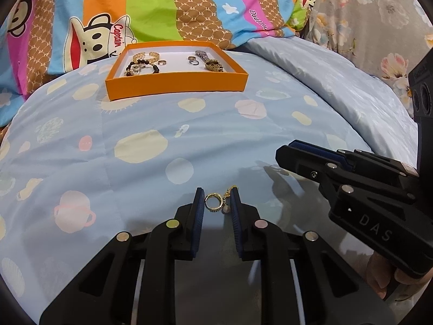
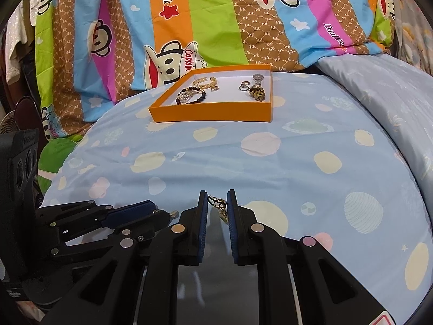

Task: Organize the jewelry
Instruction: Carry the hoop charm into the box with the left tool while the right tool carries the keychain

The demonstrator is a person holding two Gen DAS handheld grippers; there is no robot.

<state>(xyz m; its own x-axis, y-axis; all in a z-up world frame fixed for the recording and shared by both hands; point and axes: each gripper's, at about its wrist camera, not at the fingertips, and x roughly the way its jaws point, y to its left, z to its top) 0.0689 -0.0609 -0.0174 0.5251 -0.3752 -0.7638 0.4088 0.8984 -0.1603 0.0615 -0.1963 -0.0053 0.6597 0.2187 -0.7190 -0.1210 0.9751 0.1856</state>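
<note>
Both hand-held grippers (image 1: 217, 203) (image 2: 217, 203) each pinch a gold earring (image 1: 213, 201) (image 2: 216, 203).

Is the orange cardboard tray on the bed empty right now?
No, the orange cardboard tray already holds a dark beaded bracelet, a gold chain bracelet and a gold watch.

My left wrist camera looks forward and down along its fingers (image 1: 199, 211), close over the bedsheet (image 1: 140, 162). My right wrist camera does likewise from the right. Both views share the sheet, the orange box (image 2: 213, 113) beyond, and the striped quilt (image 2: 205, 21) behind.
</note>
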